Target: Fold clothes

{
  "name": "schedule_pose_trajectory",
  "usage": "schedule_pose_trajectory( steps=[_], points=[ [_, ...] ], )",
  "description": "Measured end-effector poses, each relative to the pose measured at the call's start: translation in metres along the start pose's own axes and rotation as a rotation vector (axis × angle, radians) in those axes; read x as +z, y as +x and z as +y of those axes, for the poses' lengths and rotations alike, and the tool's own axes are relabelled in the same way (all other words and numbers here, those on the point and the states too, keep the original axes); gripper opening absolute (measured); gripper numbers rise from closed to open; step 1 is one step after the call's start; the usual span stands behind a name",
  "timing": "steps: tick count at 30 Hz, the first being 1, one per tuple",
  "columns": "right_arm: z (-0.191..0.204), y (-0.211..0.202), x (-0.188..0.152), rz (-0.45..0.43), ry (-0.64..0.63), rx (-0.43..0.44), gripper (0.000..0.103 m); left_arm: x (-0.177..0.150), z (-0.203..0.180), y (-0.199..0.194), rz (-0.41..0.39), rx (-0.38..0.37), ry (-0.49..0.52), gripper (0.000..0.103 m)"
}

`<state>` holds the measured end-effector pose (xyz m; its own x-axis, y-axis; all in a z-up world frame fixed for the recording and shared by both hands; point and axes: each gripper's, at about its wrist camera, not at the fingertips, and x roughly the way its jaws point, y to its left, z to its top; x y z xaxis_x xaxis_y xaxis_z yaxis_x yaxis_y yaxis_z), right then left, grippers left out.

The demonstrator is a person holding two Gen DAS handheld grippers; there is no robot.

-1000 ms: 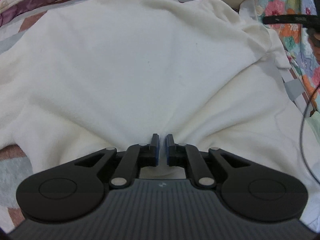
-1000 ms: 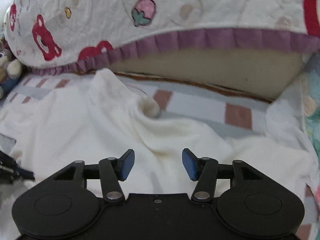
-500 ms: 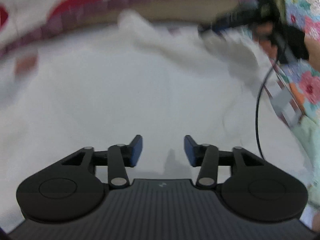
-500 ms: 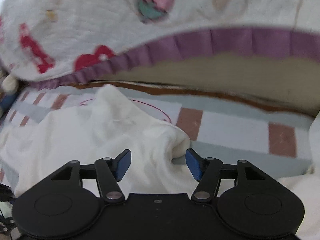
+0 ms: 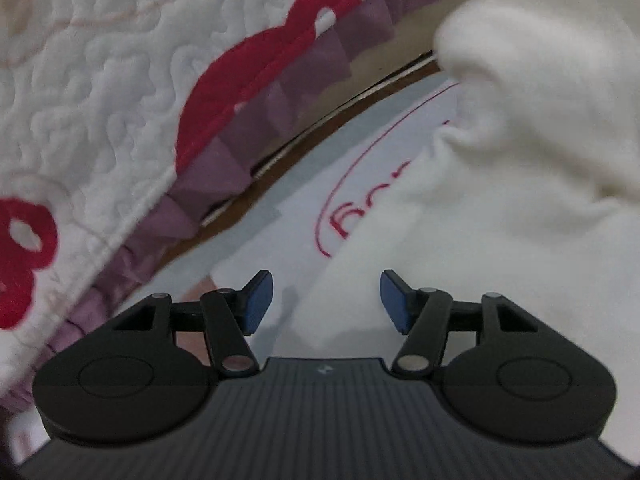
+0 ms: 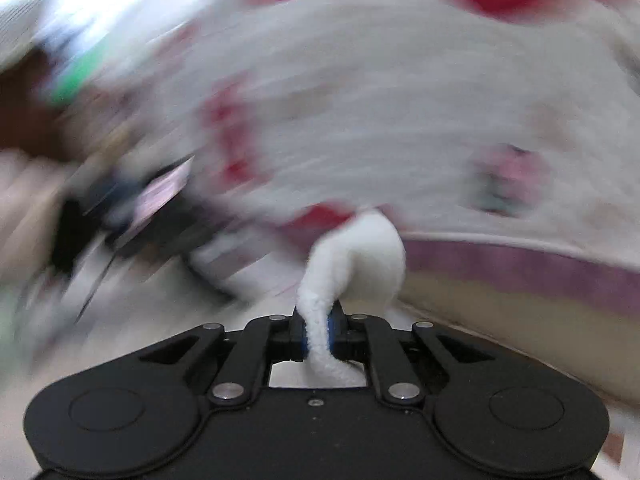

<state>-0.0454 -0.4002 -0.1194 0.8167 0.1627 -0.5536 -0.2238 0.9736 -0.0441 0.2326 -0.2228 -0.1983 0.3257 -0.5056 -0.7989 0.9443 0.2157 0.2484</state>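
My right claw pinches the cream garment (below the quilt); my left claw is opening, empty.

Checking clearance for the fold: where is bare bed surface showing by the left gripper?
Bare sheet runs between the quilt's purple ruffle and the white garment, reaching the opening left gripper. Rightward the garment covers everything.

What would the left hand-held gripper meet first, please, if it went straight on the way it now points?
Probably the edge of the cream garment, lying ahead of the left hand-held gripper, whose jaws are opening with nothing gripped; depth is unclear, so it might touch the printed sheet beside it first.
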Motion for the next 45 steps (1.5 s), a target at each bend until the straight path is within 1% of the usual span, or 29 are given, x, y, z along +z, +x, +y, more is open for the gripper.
schedule_pose_trajectory(
  steps=[3, 5, 7, 9, 12, 13, 14, 15, 16, 17, 18, 19, 21, 23, 25, 26, 27, 28, 29, 30, 31, 32, 34, 38, 40, 41, 42, 43, 45],
  points=[
    [0.046, 0.013, -0.040, 0.198, -0.199, 0.071, 0.011, -0.011, 0.003, -0.005, -0.054, -0.042, -0.002, 0.059],
    [0.053, 0.019, -0.059, 0.262, -0.225, 0.067, 0.011, -0.012, -0.001, -0.007, -0.083, -0.063, 0.012, 0.059],
    [0.048, 0.020, -0.064, 0.268, -0.185, 0.048, 0.011, -0.007, -0.008, -0.005, -0.100, -0.084, 0.043, 0.060],
    [0.040, 0.017, -0.061, 0.251, -0.131, 0.028, 0.011, -0.002, -0.016, -0.001, -0.115, -0.128, 0.078, 0.065],
    [0.032, 0.014, -0.055, 0.243, -0.078, 0.016, 0.012, 0.007, -0.026, 0.002, -0.126, -0.206, 0.117, 0.067],
    [0.026, 0.013, -0.055, 0.248, -0.030, 0.020, 0.013, 0.011, -0.028, 0.004, -0.127, -0.223, 0.121, 0.067],
    [0.021, 0.012, -0.054, 0.253, 0.019, 0.023, 0.017, 0.014, -0.030, 0.005, -0.127, -0.229, 0.122, 0.068],
    [0.016, 0.011, -0.054, 0.258, 0.067, 0.027, 0.018, 0.017, -0.032, 0.007, -0.126, -0.229, 0.121, 0.070],
    [0.010, 0.011, -0.054, 0.270, 0.136, 0.038, 0.021, 0.021, -0.032, 0.010, -0.124, -0.227, 0.117, 0.071],
    [0.003, 0.012, -0.055, 0.289, 0.229, 0.057, 0.035, 0.025, -0.032, 0.013, -0.123, -0.230, 0.108, 0.072],
    [-0.004, 0.014, -0.056, 0.310, 0.324, 0.076, 0.052, 0.027, -0.032, 0.016, -0.119, -0.233, 0.098, 0.074],
    [-0.010, 0.014, -0.059, 0.321, 0.426, 0.093, 0.056, 0.030, -0.031, 0.021, -0.110, -0.234, 0.086, 0.075],
    [-0.023, 0.013, -0.064, 0.309, 0.638, 0.122, 0.057, 0.033, -0.030, 0.032, -0.084, -0.223, 0.084, 0.085],
    [-0.039, 0.014, -0.069, 0.268, 0.852, 0.141, 0.058, 0.034, -0.033, 0.040, -0.059, -0.203, 0.094, 0.091],
    [-0.059, 0.014, -0.077, 0.212, 1.083, 0.144, 0.061, 0.034, -0.034, 0.041, -0.060, -0.200, 0.077, 0.092],
    [-0.069, 0.016, -0.079, 0.181, 1.181, 0.144, 0.062, 0.034, -0.033, 0.042, -0.046, -0.205, 0.049, 0.092],
    [-0.075, 0.019, -0.080, 0.157, 1.230, 0.142, 0.060, 0.033, -0.030, 0.044, -0.028, -0.222, 0.008, 0.088],
    [-0.079, 0.020, -0.081, 0.136, 1.250, 0.133, 0.055, 0.032, -0.026, 0.045, -0.009, -0.252, -0.040, 0.086],
    [-0.083, 0.022, -0.081, 0.116, 1.269, 0.124, 0.024, 0.031, -0.021, 0.046, 0.007, -0.286, -0.089, 0.073],
    [-0.087, 0.025, -0.079, 0.107, 1.260, 0.110, 0.016, 0.030, -0.016, 0.046, 0.016, -0.318, -0.138, 0.058],
    [-0.090, 0.028, -0.071, 0.109, 1.202, 0.085, 0.016, 0.031, -0.013, 0.045, 0.022, -0.326, -0.170, 0.043],
    [-0.093, 0.027, -0.058, 0.106, 1.107, 0.053, 0.015, 0.031, -0.010, 0.043, 0.028, -0.335, -0.202, 0.014],
    [-0.102, 0.024, -0.026, 0.092, 0.874, -0.010, 0.014, 0.032, -0.004, 0.038, 0.037, -0.337, -0.273, 0.013],
    [-0.107, 0.032, 0.038, 0.070, 0.374, -0.113, 0.012, 0.034, -0.003, 0.023, -0.025, -0.201, -0.243, 0.011],
    [-0.094, 0.056, 0.049, 0.120, 0.156, -0.164, 0.012, 0.032, 0.000, 0.018, -0.053, -0.131, -0.272, 0.011],
    [-0.087, 0.069, 0.052, 0.147, 0.057, -0.186, 0.012, 0.032, -0.002, 0.017, -0.059, -0.091, -0.263, 0.011],
    [-0.083, 0.080, 0.053, 0.166, -0.017, -0.202, 0.012, 0.032, -0.004, 0.016, -0.064, -0.051, -0.254, 0.011],
    [-0.084, 0.088, 0.051, 0.171, -0.041, -0.213, 0.012, 0.031, -0.007, 0.016, -0.063, -0.014, -0.244, 0.011],
    [-0.094, 0.101, 0.045, 0.174, -0.032, -0.237, 0.014, 0.031, -0.014, 0.023, -0.029, 0.029, -0.239, 0.011]
  ],
)
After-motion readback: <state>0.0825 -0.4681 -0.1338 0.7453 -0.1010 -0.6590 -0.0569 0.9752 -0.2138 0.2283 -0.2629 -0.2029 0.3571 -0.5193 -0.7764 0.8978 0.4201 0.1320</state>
